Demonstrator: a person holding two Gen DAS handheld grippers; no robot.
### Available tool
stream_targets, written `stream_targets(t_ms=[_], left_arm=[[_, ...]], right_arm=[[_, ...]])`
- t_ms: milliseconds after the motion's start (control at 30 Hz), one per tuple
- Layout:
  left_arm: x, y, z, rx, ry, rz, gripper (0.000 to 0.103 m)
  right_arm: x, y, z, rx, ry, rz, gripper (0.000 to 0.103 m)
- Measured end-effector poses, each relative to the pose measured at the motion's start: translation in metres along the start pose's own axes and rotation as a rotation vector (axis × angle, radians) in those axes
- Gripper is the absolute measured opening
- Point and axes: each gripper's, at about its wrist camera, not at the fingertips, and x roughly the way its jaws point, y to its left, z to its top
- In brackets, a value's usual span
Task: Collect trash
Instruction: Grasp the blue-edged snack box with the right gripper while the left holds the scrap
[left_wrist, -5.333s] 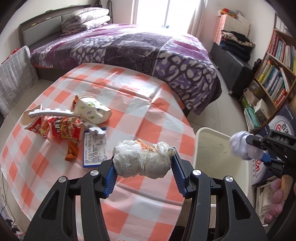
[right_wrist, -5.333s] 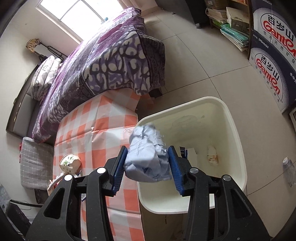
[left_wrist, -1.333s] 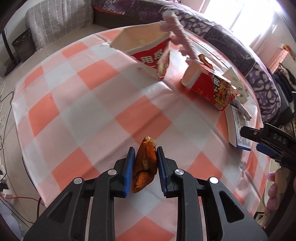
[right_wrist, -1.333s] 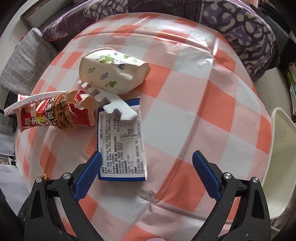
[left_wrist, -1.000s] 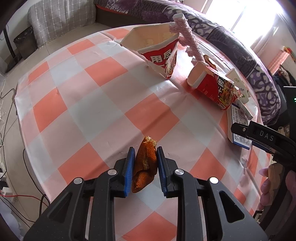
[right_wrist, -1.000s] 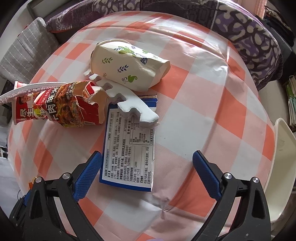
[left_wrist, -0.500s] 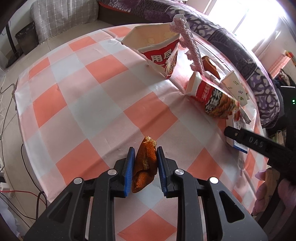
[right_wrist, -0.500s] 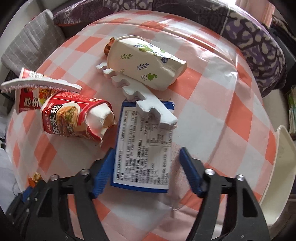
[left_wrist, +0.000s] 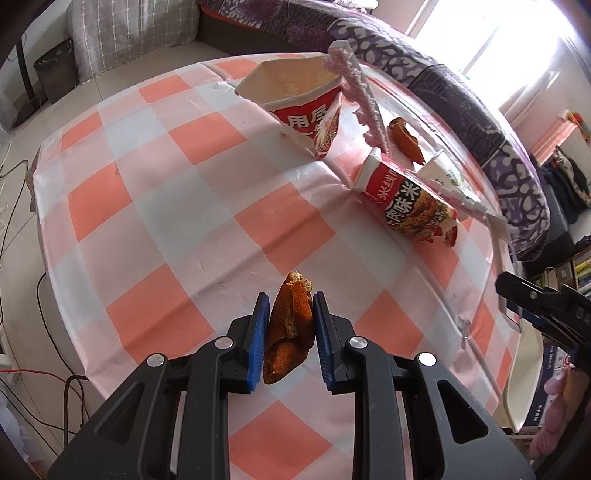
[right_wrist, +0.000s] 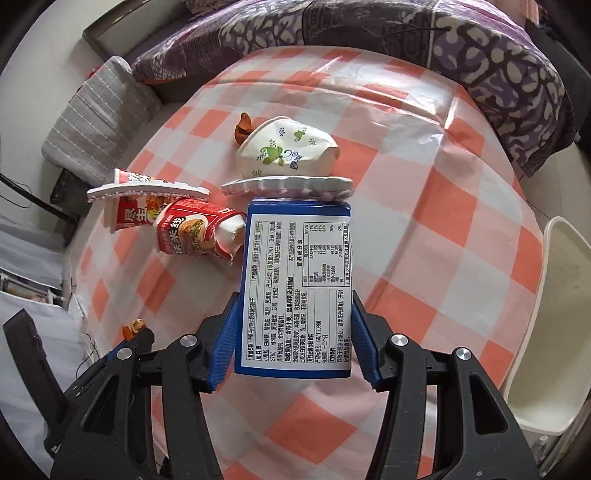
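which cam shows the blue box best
Right wrist: the blue box fills the centre, label facing the camera, between the right gripper fingers. In the left wrist view I can't make it out.

Orange peel (left_wrist: 287, 328) and blue box (right_wrist: 293, 291) held; crushed cups (right_wrist: 192, 230) on the tablecloth (right_wrist: 424, 236).

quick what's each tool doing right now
Left tool: shut on the orange peel.
Right tool: shut on the blue box.

Checked orange-and-white tablecloth (right_wrist: 461, 236) beside a bed with purple patterned quilt (right_wrist: 480, 48); grey striped cushion (right_wrist: 99, 114) at the bed's foot; possibly cables (left_wrist: 14, 206) on floor.
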Motion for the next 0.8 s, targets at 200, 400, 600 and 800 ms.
stream_targets(t_ms=[200,400,600,800], left_arm=[[-0.011,-0.012,-0.001,0.016,-0.022,-0.013,0.025],[-0.018,-0.023,-0.001,0.038,-0.043,-0.012,0.025],[-0.018,-0.035,0.002,0.052,-0.048,-0.007,0.025],[-0.022,-0.050,0.006,0.074,-0.062,-0.008,0.025]], right_arm=[[-0.032,-0.011,-0.012,-0.019,-0.082,-0.019,0.053],[-0.051,-0.028,-0.018,-0.019,-0.128,-0.071,0.053],[-0.058,-0.041,-0.017,-0.003,-0.148,-0.085,0.053],[-0.066,-0.053,-0.016,0.027,-0.171,-0.090,0.053]])
